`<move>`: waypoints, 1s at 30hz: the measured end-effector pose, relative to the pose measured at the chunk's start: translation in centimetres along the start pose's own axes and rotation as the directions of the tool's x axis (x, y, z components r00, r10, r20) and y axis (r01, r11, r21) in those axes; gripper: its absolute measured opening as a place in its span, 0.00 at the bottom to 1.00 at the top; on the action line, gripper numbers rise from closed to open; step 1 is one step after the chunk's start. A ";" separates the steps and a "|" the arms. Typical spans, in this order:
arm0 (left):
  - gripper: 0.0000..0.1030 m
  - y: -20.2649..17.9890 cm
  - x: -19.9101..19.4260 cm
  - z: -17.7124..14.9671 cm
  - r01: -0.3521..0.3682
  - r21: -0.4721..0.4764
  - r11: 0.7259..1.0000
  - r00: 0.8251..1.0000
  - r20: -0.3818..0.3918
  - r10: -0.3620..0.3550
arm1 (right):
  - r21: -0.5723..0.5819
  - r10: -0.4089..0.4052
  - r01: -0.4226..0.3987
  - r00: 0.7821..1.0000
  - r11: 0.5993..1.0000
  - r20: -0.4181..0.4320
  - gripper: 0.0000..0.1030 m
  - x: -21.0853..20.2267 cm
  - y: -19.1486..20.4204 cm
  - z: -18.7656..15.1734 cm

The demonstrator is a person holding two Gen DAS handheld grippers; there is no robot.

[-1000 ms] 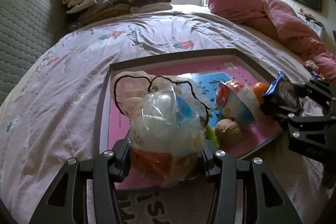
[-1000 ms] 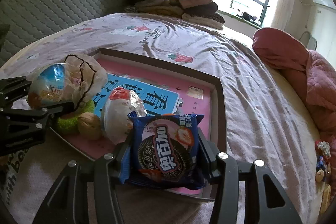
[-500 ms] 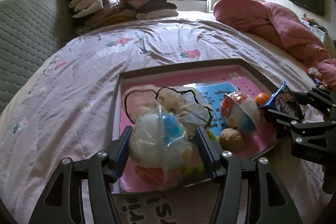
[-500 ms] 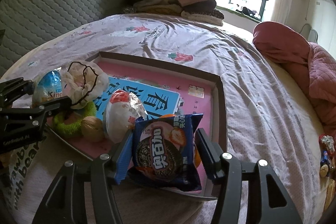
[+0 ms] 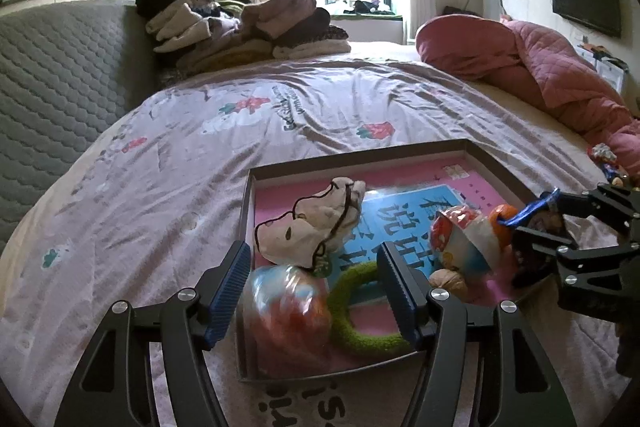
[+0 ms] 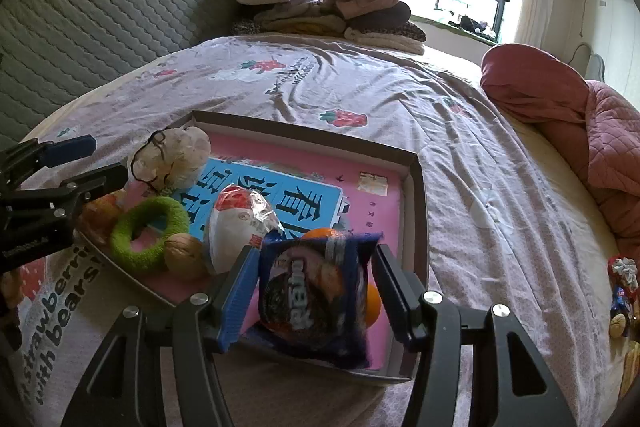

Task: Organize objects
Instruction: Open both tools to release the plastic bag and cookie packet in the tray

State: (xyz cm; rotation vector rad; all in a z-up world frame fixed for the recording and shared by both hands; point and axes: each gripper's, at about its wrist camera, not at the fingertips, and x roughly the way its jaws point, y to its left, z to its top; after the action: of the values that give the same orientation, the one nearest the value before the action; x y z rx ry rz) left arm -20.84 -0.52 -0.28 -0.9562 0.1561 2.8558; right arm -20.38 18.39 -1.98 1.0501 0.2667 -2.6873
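Note:
A shallow box tray [image 5: 352, 157] [image 6: 416, 187] with a pink and blue floor lies on the bed. My left gripper [image 5: 312, 289] is open; the plastic-wrapped egg toy [image 5: 286, 311] lies in the tray's near left corner between its fingers, beside a green ring [image 5: 360, 311]. My right gripper [image 6: 310, 293] is open; the blue cookie packet [image 6: 316, 291] stands loose between its fingers over an orange [image 6: 320, 233]. A second wrapped egg toy [image 6: 236, 223], a walnut [image 6: 184, 253] and a cream pouch [image 5: 316, 227] lie in the tray.
Folded clothes [image 5: 240, 23] are piled at the head of the bed. A pink quilt [image 5: 520, 67] lies on the right. Small toys [image 6: 622, 291] sit at the bed's right edge. A grey padded headboard [image 6: 100, 7] stands on the left.
Both grippers have opened and pulled back. The left one has let the wrapped egg toy down into the tray; the right one has let go of the cookie packet over the tray.

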 end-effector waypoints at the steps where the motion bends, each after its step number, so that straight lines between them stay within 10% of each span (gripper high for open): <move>1: 0.65 0.0 -0.2 0.1 0.001 0.003 1.000 1.000 0.001 -0.001 | -0.001 -0.002 0.002 1.000 1.000 0.000 0.56 0.0 0.0 0.0; 30: 0.73 -2.0 -6.5 1.3 -0.005 0.002 1.000 0.995 0.096 0.005 | 0.033 0.022 -0.026 0.992 0.999 0.124 0.59 -5.4 -0.2 1.9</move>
State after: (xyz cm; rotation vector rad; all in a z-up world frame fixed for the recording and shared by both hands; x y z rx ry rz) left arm -16.14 1.08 4.58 -0.8166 0.1517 2.8984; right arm -17.80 18.92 3.15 0.8860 0.1843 -2.7310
